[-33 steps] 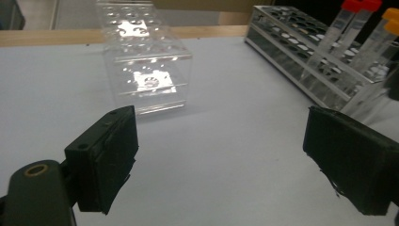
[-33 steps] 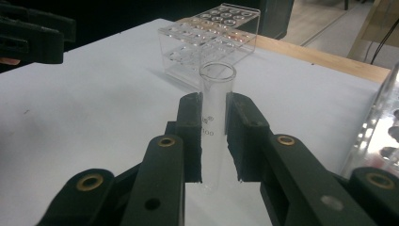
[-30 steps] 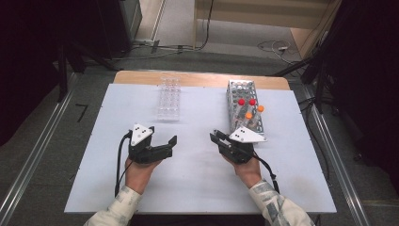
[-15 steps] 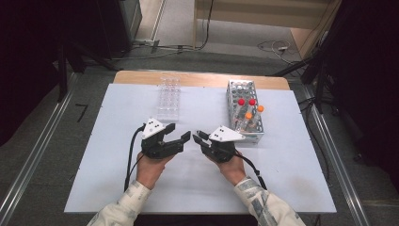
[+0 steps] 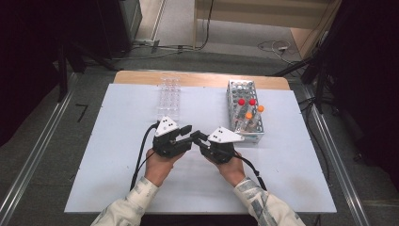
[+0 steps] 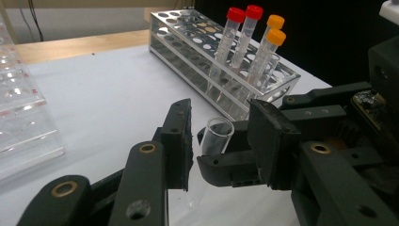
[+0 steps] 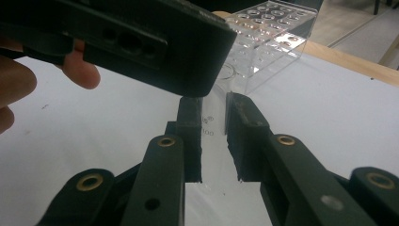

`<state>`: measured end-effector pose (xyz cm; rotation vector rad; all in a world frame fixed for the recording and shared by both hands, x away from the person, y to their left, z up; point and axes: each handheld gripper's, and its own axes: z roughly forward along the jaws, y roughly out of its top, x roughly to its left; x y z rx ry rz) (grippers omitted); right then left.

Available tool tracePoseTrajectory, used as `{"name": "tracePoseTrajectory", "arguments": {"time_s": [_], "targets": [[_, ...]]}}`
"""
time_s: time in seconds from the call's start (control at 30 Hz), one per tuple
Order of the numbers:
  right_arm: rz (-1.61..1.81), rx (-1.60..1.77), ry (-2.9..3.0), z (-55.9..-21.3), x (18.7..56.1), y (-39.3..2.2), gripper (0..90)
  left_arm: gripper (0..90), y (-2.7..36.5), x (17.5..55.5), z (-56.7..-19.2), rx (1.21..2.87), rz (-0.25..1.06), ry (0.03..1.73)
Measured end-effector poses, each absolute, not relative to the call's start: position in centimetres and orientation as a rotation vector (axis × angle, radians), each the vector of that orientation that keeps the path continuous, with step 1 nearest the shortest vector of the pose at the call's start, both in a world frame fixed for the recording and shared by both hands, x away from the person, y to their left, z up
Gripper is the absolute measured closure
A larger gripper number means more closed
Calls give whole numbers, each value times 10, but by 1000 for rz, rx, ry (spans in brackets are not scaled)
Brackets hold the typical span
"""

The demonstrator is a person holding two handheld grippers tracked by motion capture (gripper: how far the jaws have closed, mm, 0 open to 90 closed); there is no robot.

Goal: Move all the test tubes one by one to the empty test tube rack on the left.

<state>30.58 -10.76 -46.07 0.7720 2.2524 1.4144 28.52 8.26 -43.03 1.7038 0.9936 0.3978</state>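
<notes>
Mid-counter, nearer the front edge: the right gripper [image 5: 201, 137] is clamped on a clear uncapped tube [image 6: 217, 136], held upright with its open mouth up. The left gripper [image 6: 219, 141] faces it, jaws part-open and just now closing in, standing either side of the right gripper's tip and the tube; its pads [image 6: 181, 136] do not press on the glass as far as the left gripper view shows. In the right gripper view the tube [image 7: 214, 125] sits between the right gripper's pads [image 7: 190, 136], the other gripper's body crossing just above. Step in hand reads as a transfer of the tube from right gripper to left. To do it well, judged from here: the left pads should meet the tube wall above the right jaws, square to it, not on the right gripper's tip; the right should let go only once the left has it firmly, with the tube kept upright. The tube rack [image 5: 244, 113] with red- and orange-capped tubes [image 5: 246, 102] stands close by toward the right rear, so sideways room on that side is tight. The clear rack [image 5: 169, 96] sits toward the rear edge, left of centre. Open counter lies to the left and along the front edge.
</notes>
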Motion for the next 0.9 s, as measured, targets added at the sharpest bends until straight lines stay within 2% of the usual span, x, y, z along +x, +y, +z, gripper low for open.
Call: {"name": "tracePoseTrajectory", "arguments": {"time_s": [0.53,0.9], "targets": [[1396,733,2245,-461,303,-105,732,725,81,290,-436,1726,360,1010],[1397,739,2250,-461,302,-105,719,763,84,290,-436,1724,359,1013]]}}
